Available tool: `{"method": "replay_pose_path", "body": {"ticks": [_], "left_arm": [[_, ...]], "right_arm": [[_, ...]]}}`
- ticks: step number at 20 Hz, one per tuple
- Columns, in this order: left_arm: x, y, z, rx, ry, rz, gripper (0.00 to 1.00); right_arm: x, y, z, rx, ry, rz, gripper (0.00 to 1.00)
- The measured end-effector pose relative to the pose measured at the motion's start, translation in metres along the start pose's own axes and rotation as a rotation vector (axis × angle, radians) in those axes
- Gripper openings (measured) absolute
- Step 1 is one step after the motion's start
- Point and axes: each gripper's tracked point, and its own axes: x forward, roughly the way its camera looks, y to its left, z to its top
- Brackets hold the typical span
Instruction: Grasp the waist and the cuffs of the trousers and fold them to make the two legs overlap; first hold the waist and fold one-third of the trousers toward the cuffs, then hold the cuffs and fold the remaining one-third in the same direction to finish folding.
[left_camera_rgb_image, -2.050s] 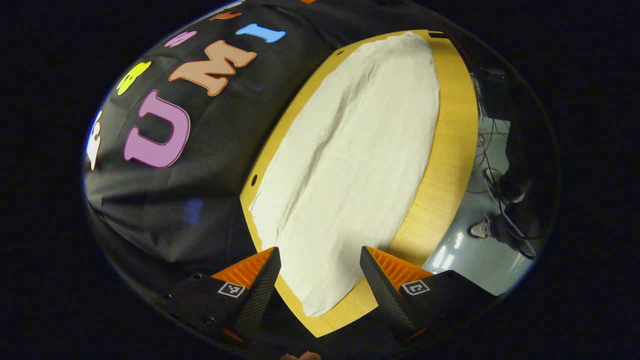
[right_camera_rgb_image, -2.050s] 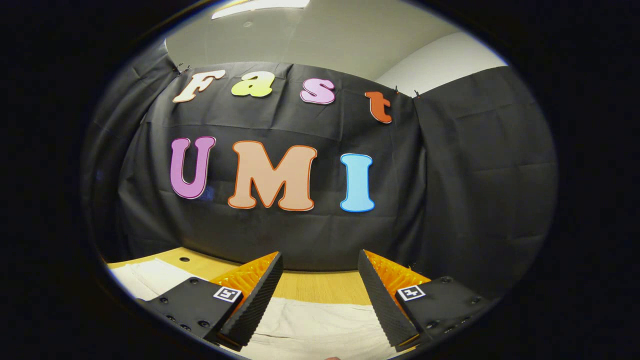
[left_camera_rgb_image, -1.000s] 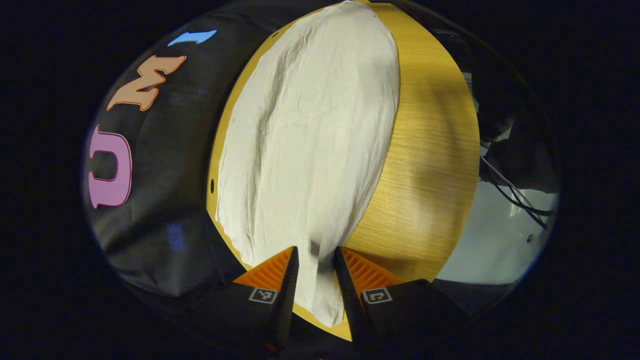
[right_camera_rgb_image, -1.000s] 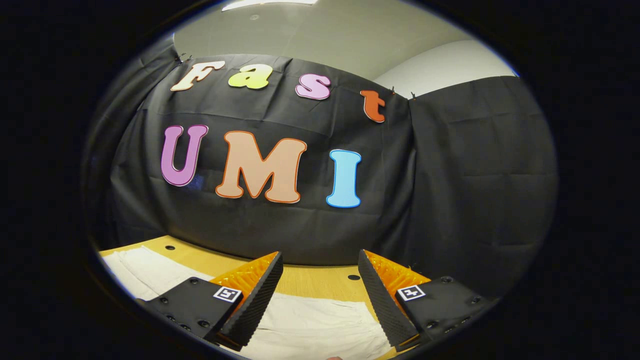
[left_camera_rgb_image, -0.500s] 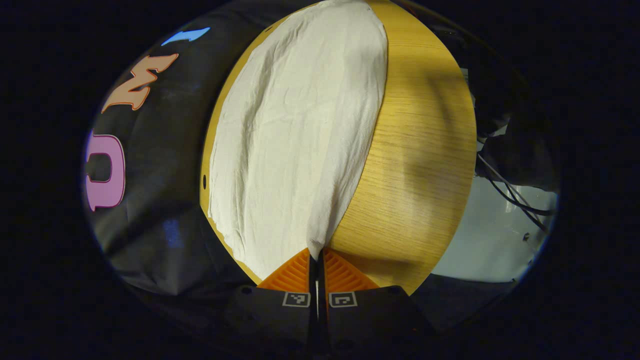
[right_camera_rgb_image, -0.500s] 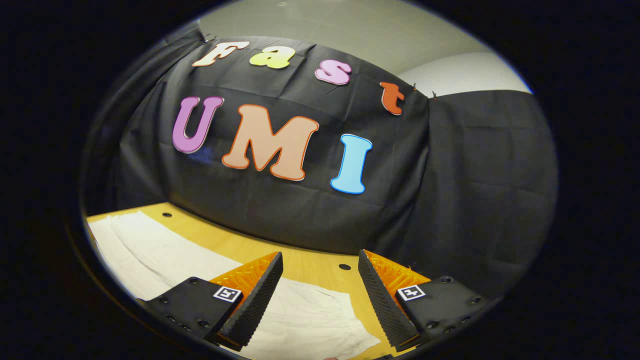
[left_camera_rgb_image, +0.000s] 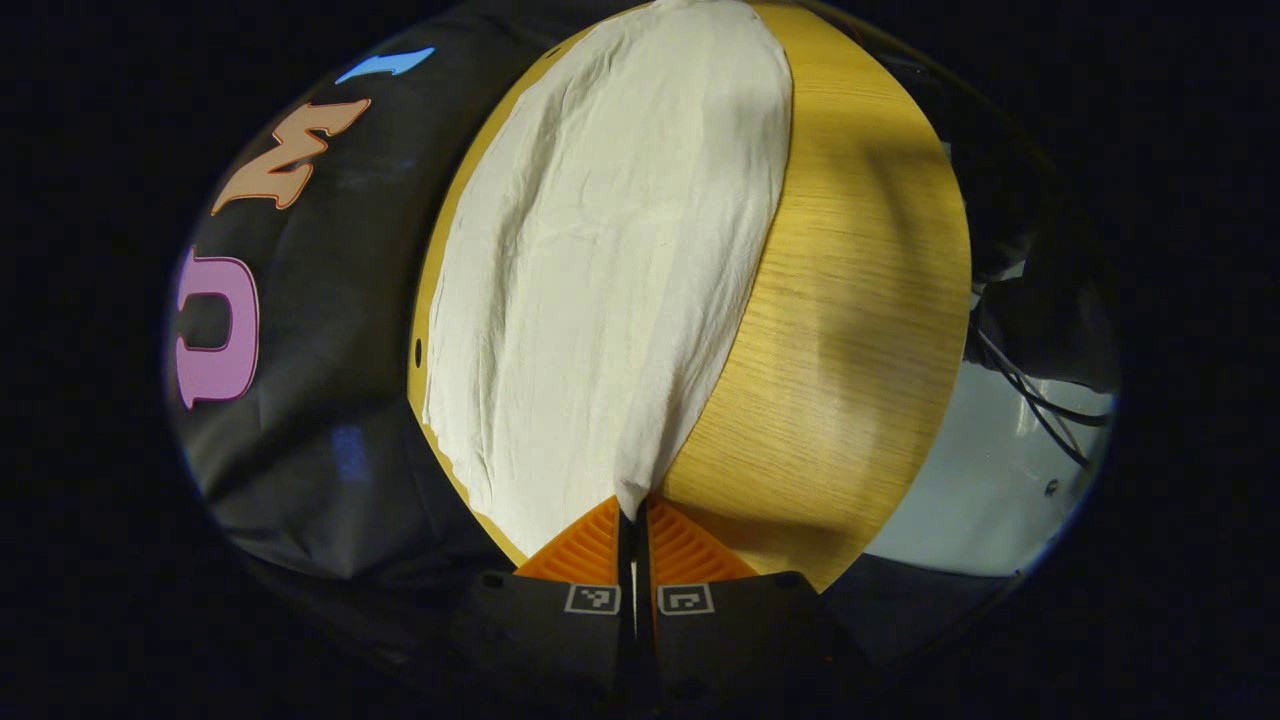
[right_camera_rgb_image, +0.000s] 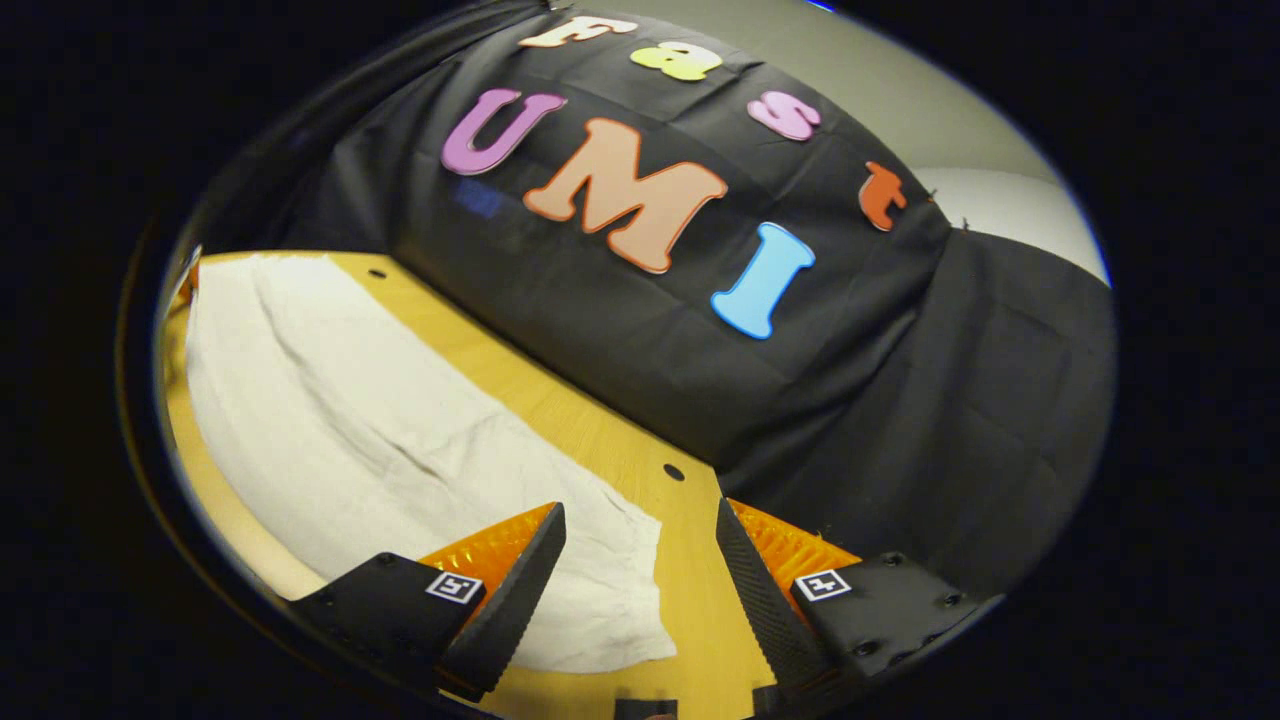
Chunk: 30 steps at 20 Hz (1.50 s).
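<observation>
Since 2 s ago my left gripper (left_camera_rgb_image: 633, 520) clamped onto the trousers (left_camera_rgb_image: 600, 270) edge; long axis runs straight ahead of its fingers on the counter (left_camera_rgb_image: 850, 300). Right gripper (right_camera_rgb_image: 640, 560) fingers apart over the other end; cloth sits btwn/left, closes next imo.

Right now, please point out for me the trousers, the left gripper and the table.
trousers (left_camera_rgb_image: 600, 260), left gripper view, on the middle of the pale cloth.
left gripper (left_camera_rgb_image: 632, 512), left gripper view, where its closed fingertips pinch the cloth's edge.
table (left_camera_rgb_image: 850, 300), left gripper view, on bare wood beside the cloth.
</observation>
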Motion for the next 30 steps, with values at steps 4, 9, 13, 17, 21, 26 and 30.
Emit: {"method": "replay_pose_path", "body": {"ticks": [4, 9, 13, 17, 21, 26, 30], "left_arm": [[0.0, -0.001, 0.0, -0.021, 0.005, 0.008, 0.0], [0.0, -0.001, 0.001, -0.024, 0.012, 0.022, 0.0], [0.001, -0.001, 0.0, -0.016, 0.02, 0.037, 0.0], [0.0, -0.001, 0.001, -0.011, 0.024, 0.045, 0.0], [0.001, -0.001, 0.0, -0.017, 0.027, 0.051, 0.0], [0.0, -0.002, 0.001, -0.032, 0.04, 0.068, 0.0], [0.001, -0.002, 0.0, -0.058, 0.053, 0.076, 0.0]], "right_arm": [[-0.005, 0.022, -0.05, -0.153, 0.081, 0.113, 0.98], [-0.013, 0.049, -0.103, -0.339, 0.155, 0.244, 0.97], [-0.02, 0.064, -0.136, -0.482, 0.183, 0.337, 0.99], [-0.019, 0.079, -0.145, -0.622, 0.165, 0.409, 0.97], [-0.003, 0.081, -0.146, -0.672, 0.155, 0.408, 0.92], [0.011, 0.088, -0.155, -0.643, 0.222, 0.434, 0.69], [0.009, 0.095, -0.159, -0.701, 0.221, 0.453, 0.16]]}}
